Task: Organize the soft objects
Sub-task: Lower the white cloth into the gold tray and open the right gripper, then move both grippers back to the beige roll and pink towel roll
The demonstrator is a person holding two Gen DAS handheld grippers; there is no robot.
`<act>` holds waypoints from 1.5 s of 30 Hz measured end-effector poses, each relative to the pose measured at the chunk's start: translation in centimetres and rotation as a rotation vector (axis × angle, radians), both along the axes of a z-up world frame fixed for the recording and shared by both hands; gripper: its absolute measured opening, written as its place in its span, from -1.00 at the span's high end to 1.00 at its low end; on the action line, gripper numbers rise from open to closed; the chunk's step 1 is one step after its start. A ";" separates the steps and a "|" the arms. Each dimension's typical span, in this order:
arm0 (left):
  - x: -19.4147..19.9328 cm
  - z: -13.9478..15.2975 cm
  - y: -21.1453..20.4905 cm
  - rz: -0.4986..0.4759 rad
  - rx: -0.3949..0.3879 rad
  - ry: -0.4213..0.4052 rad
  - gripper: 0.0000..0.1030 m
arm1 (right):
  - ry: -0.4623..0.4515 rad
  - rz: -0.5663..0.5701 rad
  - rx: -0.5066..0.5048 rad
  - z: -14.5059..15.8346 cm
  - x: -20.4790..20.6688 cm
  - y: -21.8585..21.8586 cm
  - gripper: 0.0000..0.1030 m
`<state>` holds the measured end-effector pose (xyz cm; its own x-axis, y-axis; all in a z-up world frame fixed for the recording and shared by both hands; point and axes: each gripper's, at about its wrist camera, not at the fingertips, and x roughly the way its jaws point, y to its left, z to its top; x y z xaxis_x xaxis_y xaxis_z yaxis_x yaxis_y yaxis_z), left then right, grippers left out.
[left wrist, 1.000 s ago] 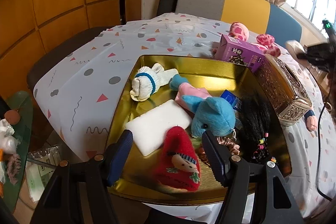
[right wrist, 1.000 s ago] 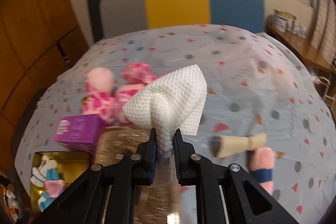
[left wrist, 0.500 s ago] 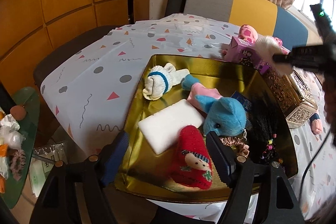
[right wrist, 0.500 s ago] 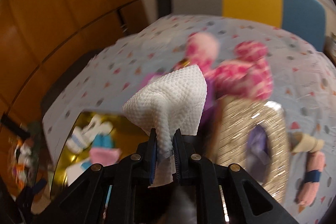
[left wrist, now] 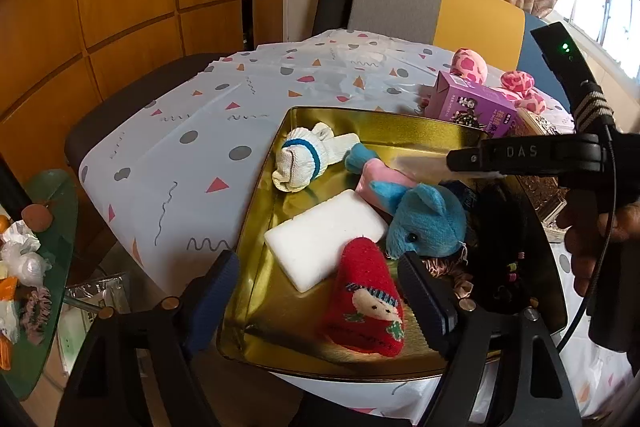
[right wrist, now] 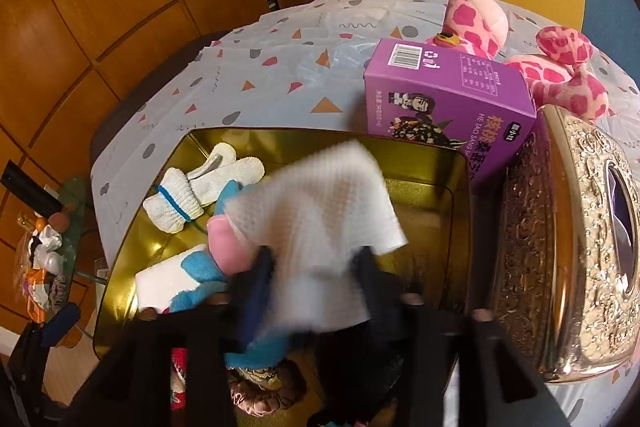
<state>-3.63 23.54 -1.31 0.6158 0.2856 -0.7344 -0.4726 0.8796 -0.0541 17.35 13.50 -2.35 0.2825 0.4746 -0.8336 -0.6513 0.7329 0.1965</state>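
Left wrist view: the left tool (left wrist: pixel 320 293) sits at the bottom of the frame, its jaws spreading and nothing between the pads; they straddle the near edge of the gold tray (left wrist: pixel 256 291). Just beyond the fingertips lies a red sock with a doll face (left wrist: pixel 366 307), and above it in the frame a white sponge block (left wrist: pixel 324 237), a blue plush toy (left wrist: pixel 428 223) and a rolled white sock with a blue band (left wrist: pixel 300 161). A dark hairy thing at the tray's right side is too murky to name. The right tool (left wrist: pixel 472 161) enters from the right edge at mid height, seen side-on, so its jaws cannot be read here; a hand (left wrist: pixel 592 239) behind it is cut by the frame. A pale blur under its tip is unclear. A purple box (left wrist: pixel 472 105) and a pink spotted plush (left wrist: pixel 470 65) lie on the tabletop (left wrist: pixel 180 147) at upper right.

Right wrist view: the right tool (right wrist: pixel 316 267) is blurred at the lower centre, its jaws opening. The white textured cloth (right wrist: pixel 320 219) lies loose between the fingers and spreads upward over the tray's middle, hiding part of the plush; whether the pads touch it is unclear. An ornate metal box (right wrist: pixel 568 247) at the right is cut off by the edge.
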 end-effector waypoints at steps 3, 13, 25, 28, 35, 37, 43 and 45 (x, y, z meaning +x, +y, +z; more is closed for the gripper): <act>-0.2 0.2 0.2 0.007 0.004 -0.007 -0.59 | -0.017 0.016 -0.013 -0.1 -0.4 0.2 -0.31; -0.4 0.2 0.2 0.004 0.007 -0.007 -0.59 | -0.158 0.037 0.034 2.8 -3.4 -2.4 -0.32; 0.0 0.6 -0.8 -0.023 0.029 -0.005 -0.59 | -0.289 -0.078 0.099 6.6 -4.3 -11.0 -0.32; 0.2 0.7 -1.2 -0.033 0.037 -0.001 -0.59 | -0.321 -0.153 0.097 7.3 -3.5 -14.3 -0.32; 0.7 1.0 -2.2 -0.061 0.055 0.005 -0.59 | -0.355 -0.347 0.039 7.0 -0.7 -22.7 -0.32; 0.8 1.0 -2.4 -0.069 0.059 0.007 -0.59 | -0.360 -0.413 0.012 6.4 0.1 -25.4 -0.32; 1.5 1.4 -3.3 -0.098 0.048 0.012 -0.59 | -0.335 -0.646 -0.034 3.5 3.0 -33.0 -0.32; 2.0 2.1 -3.7 -0.120 0.048 -0.001 -0.59 | -0.303 -0.747 -0.041 2.0 3.8 -35.9 -0.32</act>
<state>-1.68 19.89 0.75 0.6487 0.2449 -0.7206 -0.3638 0.9314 -0.0109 21.11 -22.37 -0.32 0.7294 0.0416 -0.6828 -0.0071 0.9986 0.0532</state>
